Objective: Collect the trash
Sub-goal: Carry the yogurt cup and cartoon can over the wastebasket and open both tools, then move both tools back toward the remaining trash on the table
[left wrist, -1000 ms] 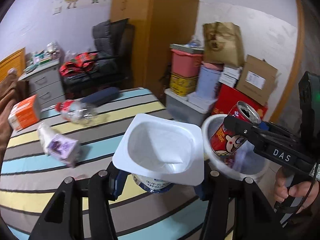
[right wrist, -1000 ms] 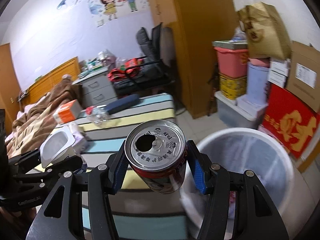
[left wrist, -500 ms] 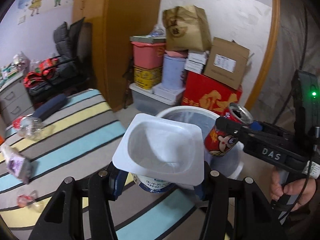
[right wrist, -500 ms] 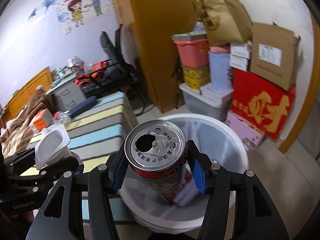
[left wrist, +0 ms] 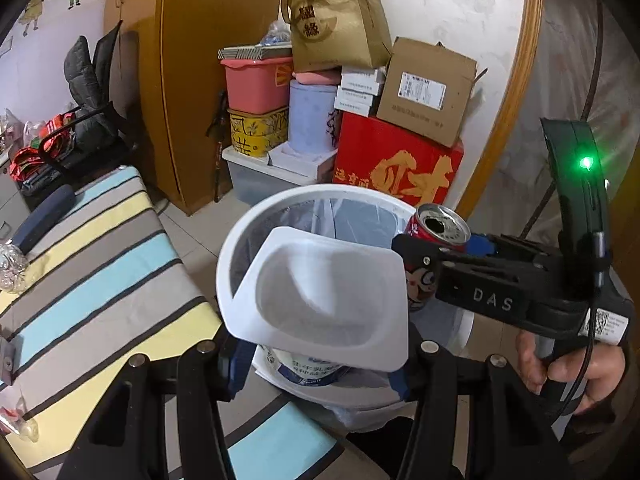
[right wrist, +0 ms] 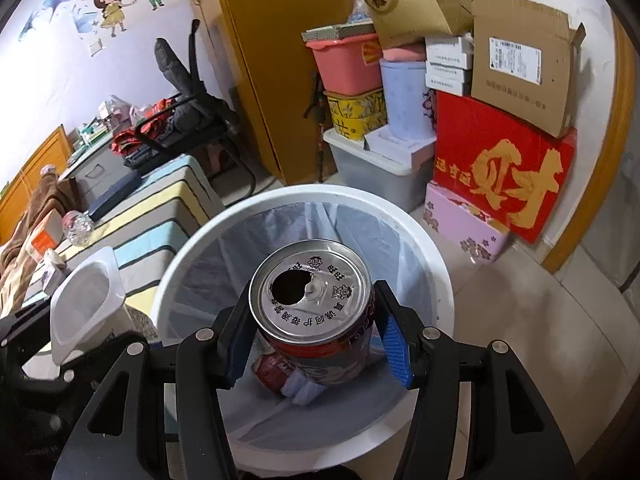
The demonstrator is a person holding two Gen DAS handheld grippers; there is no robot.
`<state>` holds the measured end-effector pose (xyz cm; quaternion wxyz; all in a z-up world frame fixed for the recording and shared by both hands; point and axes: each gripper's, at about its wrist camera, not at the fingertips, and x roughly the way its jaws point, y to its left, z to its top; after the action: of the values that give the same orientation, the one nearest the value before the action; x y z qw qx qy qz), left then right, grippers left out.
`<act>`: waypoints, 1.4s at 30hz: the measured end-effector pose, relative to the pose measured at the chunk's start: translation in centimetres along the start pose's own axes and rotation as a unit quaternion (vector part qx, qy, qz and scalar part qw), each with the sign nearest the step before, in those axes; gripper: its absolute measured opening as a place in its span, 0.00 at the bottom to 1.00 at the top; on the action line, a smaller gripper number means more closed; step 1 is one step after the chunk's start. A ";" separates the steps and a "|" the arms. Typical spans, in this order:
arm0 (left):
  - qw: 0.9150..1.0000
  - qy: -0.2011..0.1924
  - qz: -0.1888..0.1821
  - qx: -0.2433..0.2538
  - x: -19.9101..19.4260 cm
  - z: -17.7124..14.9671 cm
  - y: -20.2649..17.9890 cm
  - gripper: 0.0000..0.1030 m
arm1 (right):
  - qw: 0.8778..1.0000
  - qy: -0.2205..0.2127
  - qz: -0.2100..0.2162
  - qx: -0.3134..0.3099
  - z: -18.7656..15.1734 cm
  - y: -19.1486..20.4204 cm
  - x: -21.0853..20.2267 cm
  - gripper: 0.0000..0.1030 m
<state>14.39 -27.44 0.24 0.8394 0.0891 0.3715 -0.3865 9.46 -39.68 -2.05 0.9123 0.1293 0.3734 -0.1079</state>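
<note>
A bed with a striped cover (left wrist: 92,264) fills the left. On it lie a dark blue case (left wrist: 48,216) at the far end, a crumpled clear bottle (left wrist: 12,264) nearer, and an orange box (right wrist: 42,240). The tiled floor (right wrist: 520,320) on the right carries a white bin (right wrist: 436,256), with a clear storage tub (right wrist: 376,172) and a pink box (right wrist: 464,228) by the far wall.

Red box (right wrist: 502,168) under cardboard box (right wrist: 520,60), beside wardrobe (right wrist: 272,60)

The bin (right wrist: 434,268) mouth lies open beneath my can (right wrist: 316,312). My cup (left wrist: 328,296) crowds its left rim; boxes (right wrist: 500,168) wall off the far side.
</note>
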 end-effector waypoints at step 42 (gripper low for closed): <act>0.996 -0.051 0.050 -0.060 -7.3 -2.2 5.4 0.70 | 0.998 -0.052 0.027 -0.033 0.2 4.9 -3.0 0.63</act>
<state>13.94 -18.47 2.98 0.8793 0.0374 0.3459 -0.3252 8.98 -34.86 0.96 0.9366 0.1037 0.3256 -0.0775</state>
